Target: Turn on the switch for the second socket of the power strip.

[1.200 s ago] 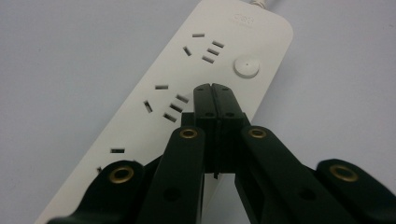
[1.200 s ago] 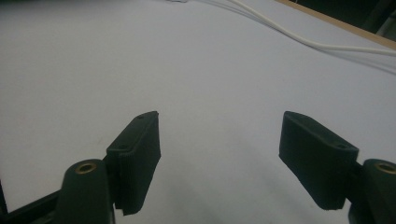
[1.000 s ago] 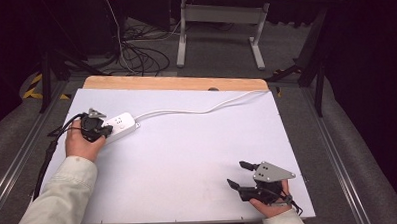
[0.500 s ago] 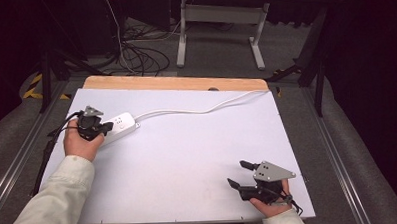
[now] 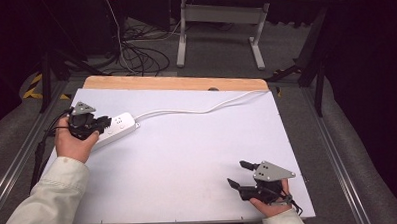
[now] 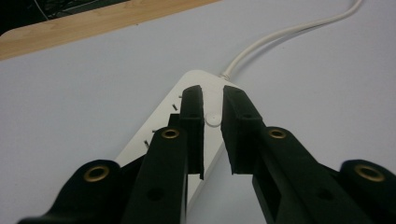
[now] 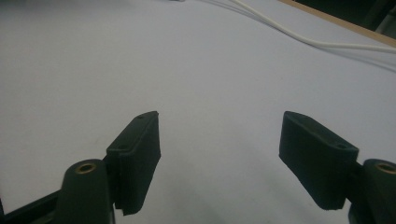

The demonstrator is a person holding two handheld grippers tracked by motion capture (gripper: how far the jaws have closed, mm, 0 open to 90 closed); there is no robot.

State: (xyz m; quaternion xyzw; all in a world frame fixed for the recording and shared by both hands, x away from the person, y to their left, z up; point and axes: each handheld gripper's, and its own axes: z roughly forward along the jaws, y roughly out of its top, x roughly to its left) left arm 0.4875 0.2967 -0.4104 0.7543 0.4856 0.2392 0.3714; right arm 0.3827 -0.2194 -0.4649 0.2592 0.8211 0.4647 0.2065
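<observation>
A white power strip [image 5: 121, 125] lies at the table's left, and its white cord [image 5: 196, 111] runs right toward the far edge. My left gripper [image 5: 106, 121] is held over the strip's near end. In the left gripper view its jaws stand almost together just above the strip [image 6: 205, 81], one on each side of a small round button [image 6: 213, 119], gripping nothing. My right gripper [image 5: 236, 173] rests near the front right corner, open wide and empty. In the right gripper view the gripper [image 7: 219, 123] faces bare white tabletop, with the cord [image 7: 303, 39] far ahead.
The white tabletop [image 5: 188, 157] has a wooden strip [image 5: 175, 83] along its far edge. Beyond it are a grey stand [image 5: 218, 26] and loose black cables [image 5: 134, 54] on the floor. Metal rails [image 5: 18, 158] run along both sides of the table.
The left gripper has shifted only slightly over the strip's end. The right gripper has stayed where it was, still open.
</observation>
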